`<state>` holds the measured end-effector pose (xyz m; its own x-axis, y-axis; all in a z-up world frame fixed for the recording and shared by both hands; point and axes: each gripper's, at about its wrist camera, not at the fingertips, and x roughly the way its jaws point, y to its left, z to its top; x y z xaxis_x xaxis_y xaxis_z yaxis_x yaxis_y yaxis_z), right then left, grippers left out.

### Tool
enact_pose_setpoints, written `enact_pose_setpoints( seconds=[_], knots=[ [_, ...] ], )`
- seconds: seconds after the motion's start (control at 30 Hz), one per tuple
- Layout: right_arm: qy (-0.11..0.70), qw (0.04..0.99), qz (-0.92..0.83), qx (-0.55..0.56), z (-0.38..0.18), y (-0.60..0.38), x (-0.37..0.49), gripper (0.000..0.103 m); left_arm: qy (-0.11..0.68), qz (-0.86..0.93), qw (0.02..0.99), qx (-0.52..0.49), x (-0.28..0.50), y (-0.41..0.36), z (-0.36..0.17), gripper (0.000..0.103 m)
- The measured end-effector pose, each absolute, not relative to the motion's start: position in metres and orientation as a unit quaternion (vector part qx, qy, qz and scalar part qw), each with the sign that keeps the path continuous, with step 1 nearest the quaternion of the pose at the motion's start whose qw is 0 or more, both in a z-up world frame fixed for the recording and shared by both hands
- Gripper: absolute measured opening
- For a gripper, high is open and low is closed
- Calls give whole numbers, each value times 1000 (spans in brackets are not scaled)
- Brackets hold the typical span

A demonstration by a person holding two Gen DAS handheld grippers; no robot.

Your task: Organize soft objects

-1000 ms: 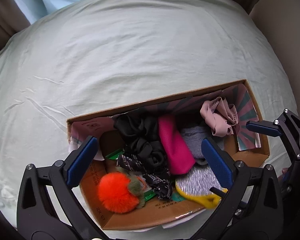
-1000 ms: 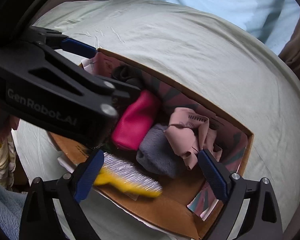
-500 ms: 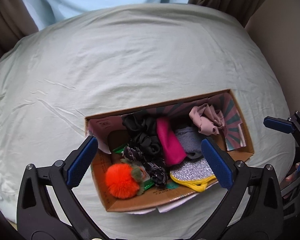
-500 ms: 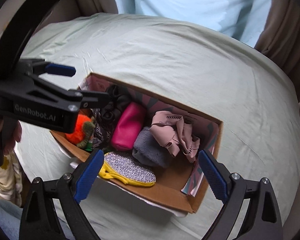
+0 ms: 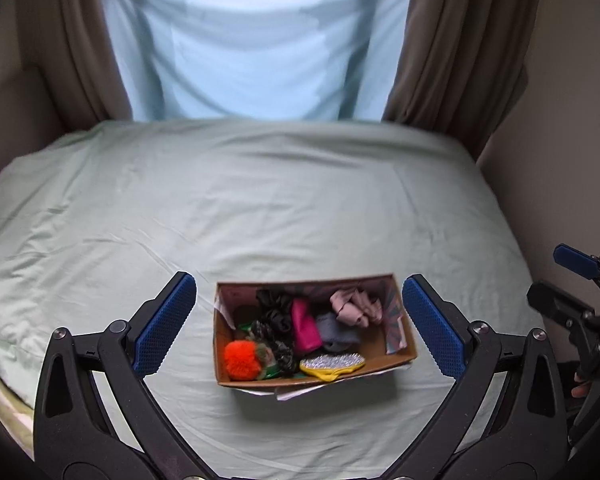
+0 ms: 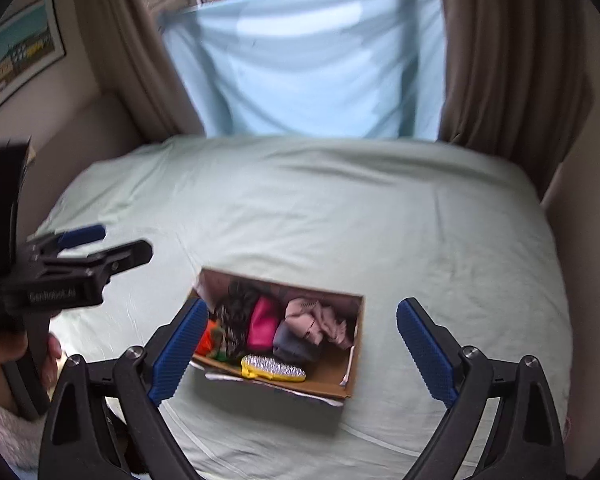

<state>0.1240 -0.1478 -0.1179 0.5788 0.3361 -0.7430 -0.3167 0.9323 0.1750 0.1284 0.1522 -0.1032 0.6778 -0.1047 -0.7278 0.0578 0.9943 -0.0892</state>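
While both tongs hang released and empty above the pale green bedsheet [image 5: 260,208], the left gripper [image 5: 300,324] frames the open brown cardboard box [image 5: 405,354] at lower centre of its view. Left to right inside lie a fuzzy orange pom-pom [image 5: 242,359], black fabric scrunchies [image 5: 275,310], a magenta pouch [image 5: 305,329], a grey cloth [image 5: 336,332] and crumpled pink fabric [image 5: 354,307]; a silver-and-yellow scrubber [image 5: 332,362] lies in front. The right gripper [image 6: 300,350] appears lower centre.

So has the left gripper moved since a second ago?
Yes. The left gripper has pulled up and back from the cardboard box, which now looks smaller on the bed; the curtains show.
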Motion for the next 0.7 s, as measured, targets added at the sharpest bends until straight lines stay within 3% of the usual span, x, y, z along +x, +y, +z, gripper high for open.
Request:
enact_pose_setpoints(
  seconds=[0.3,0.7],
  knots=[
    [337,934,112,31,-22,-186,88,94,299,-28,953,-34,70,129,-17,103],
    [266,962,60,31,16,-210,51,94,235,-19,971,-27,29,106,9,103]
  ],
)
